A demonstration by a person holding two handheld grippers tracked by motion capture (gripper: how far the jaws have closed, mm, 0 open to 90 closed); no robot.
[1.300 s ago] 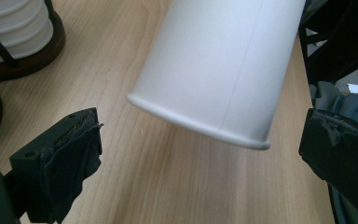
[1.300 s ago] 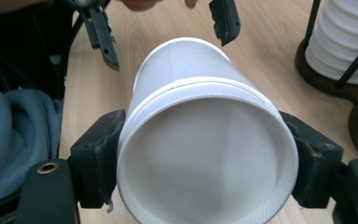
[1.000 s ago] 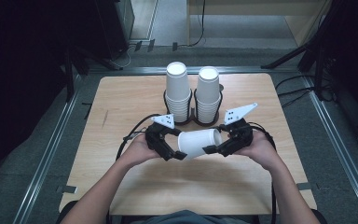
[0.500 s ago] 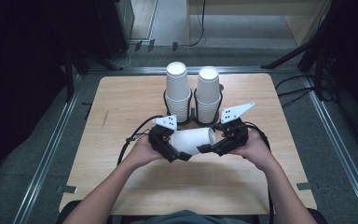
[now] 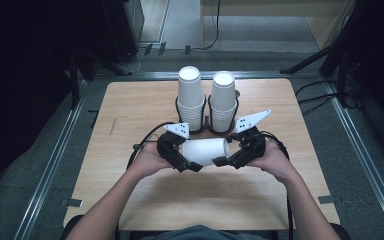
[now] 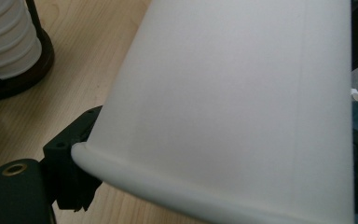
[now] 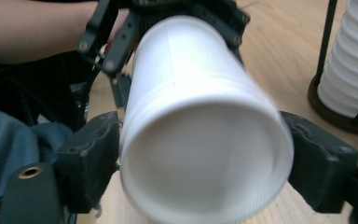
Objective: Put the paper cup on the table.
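A white paper cup (image 5: 206,151) lies on its side in the air above the wooden table (image 5: 130,115), held between both grippers. My left gripper (image 5: 192,161) has just been closing its jaws with the cup between them. In the left gripper view the cup (image 6: 223,102) spans the gap and its rolled rim rests against the pads. My right gripper (image 5: 225,155) is shut on the cup's other end. In the right gripper view its two pads press on the sides of the cup (image 7: 200,140). The left gripper (image 7: 168,18) clasps the far end there.
Two tall stacks of white cups (image 5: 190,100) (image 5: 223,99) stand in black wire holders just behind the grippers. One stack (image 6: 4,42) is close by in the left gripper view, the other (image 7: 354,70) in the right gripper view. Metal rails (image 5: 55,165) border the table.
The left gripper's jaws have drawn in around the cup. Both hands and the cup stay in about the same place.
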